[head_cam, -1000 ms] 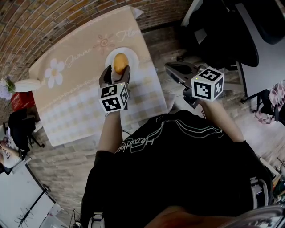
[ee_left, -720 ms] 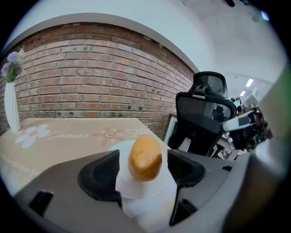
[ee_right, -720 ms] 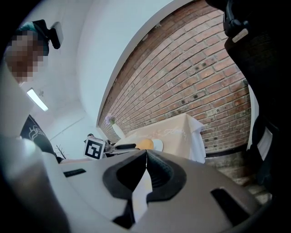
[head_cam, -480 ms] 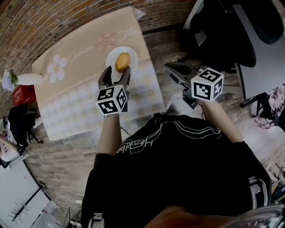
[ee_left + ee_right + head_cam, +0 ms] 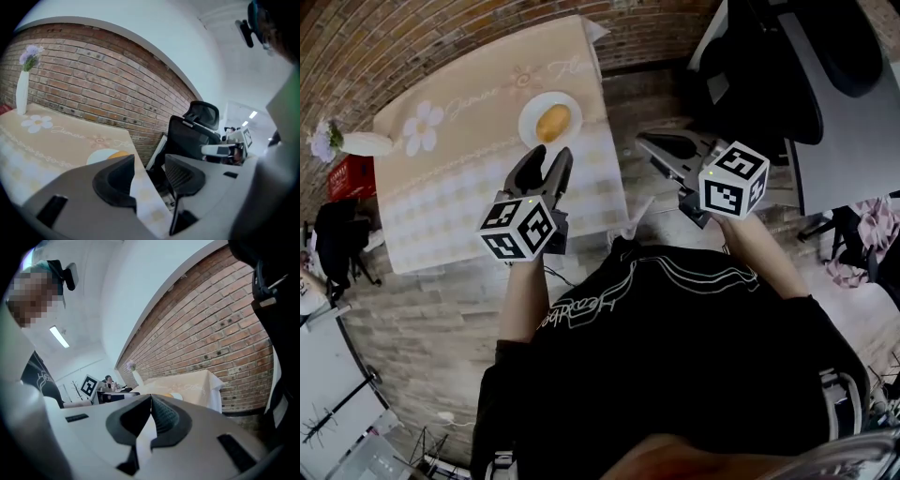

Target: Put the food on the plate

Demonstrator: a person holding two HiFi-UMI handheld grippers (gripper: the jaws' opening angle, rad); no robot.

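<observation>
Food [image 5: 553, 123], a small rounded golden piece that looks like a bread roll, is lying on the white plate [image 5: 532, 137] towards the far side of the worktop [image 5: 469, 202], so the task is looking done. It is probably light and soft, easy to dent, and is asking for a gentle pinch across its middle. Nearer the person, the left claw [image 5: 551, 156] is hanging over the worktop, apart from the plate, its jaws closing on nothing. Off the worktop's right edge, the right claw [image 5: 649, 142] is staying empty, jaws pressed together.
</observation>
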